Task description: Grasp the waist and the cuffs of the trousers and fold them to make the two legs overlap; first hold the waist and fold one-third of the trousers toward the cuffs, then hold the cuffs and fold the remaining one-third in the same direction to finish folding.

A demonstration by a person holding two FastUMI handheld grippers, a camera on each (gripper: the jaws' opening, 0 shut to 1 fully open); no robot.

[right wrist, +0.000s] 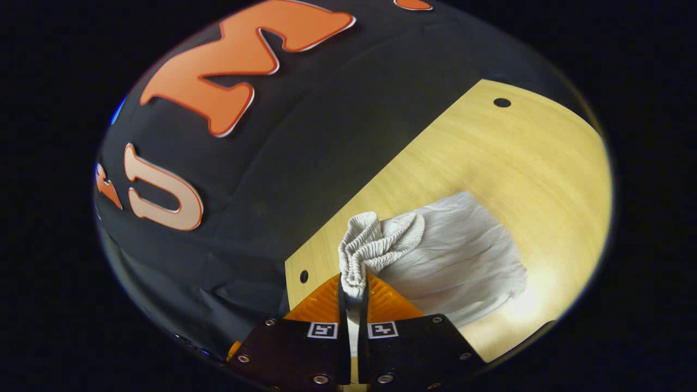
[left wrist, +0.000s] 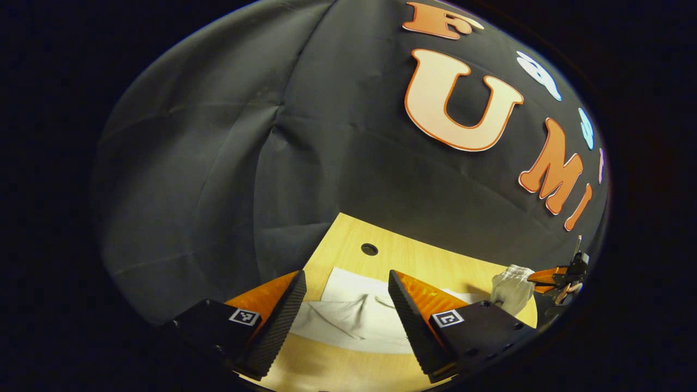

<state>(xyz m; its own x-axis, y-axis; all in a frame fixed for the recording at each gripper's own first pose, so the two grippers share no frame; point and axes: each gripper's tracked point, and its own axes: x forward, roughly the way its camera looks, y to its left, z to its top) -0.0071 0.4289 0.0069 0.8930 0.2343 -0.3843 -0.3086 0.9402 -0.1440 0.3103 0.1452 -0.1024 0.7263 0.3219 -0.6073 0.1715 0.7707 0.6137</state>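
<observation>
While the right gripper (right wrist: 353, 294) is clamped on the gathered elastic waist (right wrist: 375, 239) of the white trousers (right wrist: 463, 256), lifting that ruffled band clear of the desk (right wrist: 533, 163), the left gripper (left wrist: 346, 305) hangs with its fingers spread wide and nothing between them, above the far end of the cloth. In the left gripper view the pale fabric lies flat on the desk between and beyond the parted fingers, running toward the back edge near a small round hole (left wrist: 369, 249), and the right gripper shows farther off at the desk's right side with a bunch of white cloth pinched in it. Which step is in hand is a judgement: it looks like the first pairing of the legs, with the waist taken and the cuffs not yet grasped. To do it well, the left gripper should come down onto the cuff edge and close on both layers at the hem rather than on a single ply, so the leg does not peel apart when raised. The right one holds a thick bunch, so the pull should be gentle and level; a hard tug could drag the trousers across the smooth wood. Both ends should rise together, keeping the cloth taut enough to lie without creases.
</observation>
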